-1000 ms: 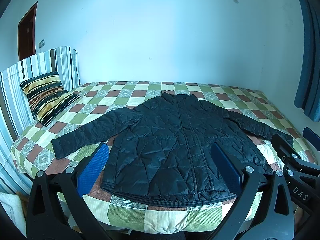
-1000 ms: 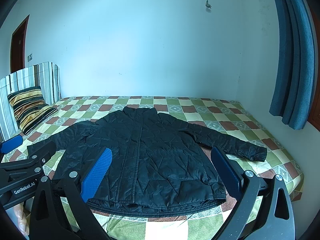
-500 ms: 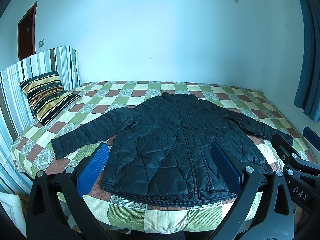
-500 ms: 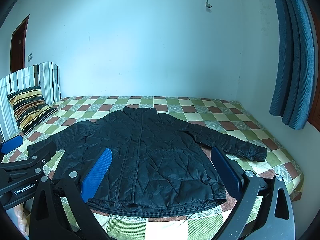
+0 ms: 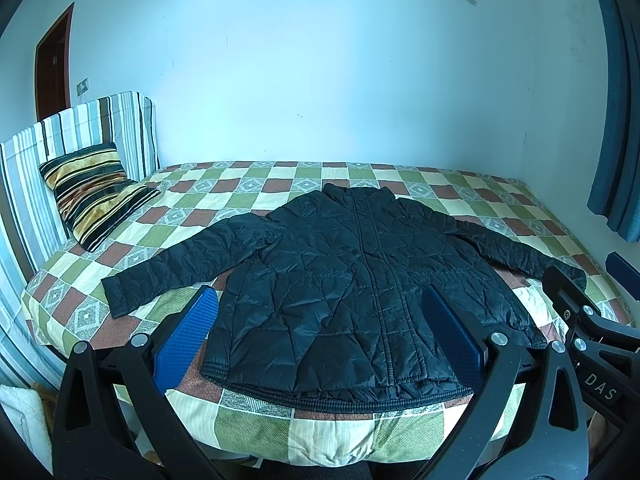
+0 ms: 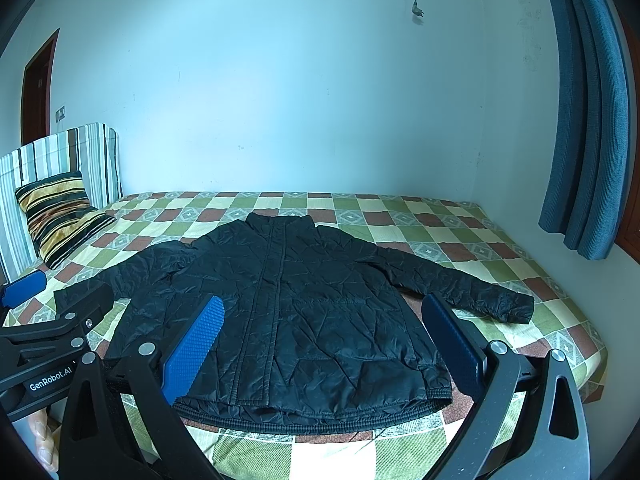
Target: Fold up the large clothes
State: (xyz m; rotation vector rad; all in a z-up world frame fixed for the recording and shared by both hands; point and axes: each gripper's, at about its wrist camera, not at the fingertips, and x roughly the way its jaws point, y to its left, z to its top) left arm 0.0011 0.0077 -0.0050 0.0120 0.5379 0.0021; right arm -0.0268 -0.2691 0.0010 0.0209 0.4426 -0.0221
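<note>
Striped yellow-black pillow at the headboard, left. Black quilted puffer jacket flat on green-brown checkered bed, zipped front up, collar toward wall, hem toward cameras, sleeves spread left and right. Left tool and right tool both spread wide, holding nothing. No change from earlier frames.

jacket – flat on bed, sleeves spread; pillow – far left, against headboard
</note>
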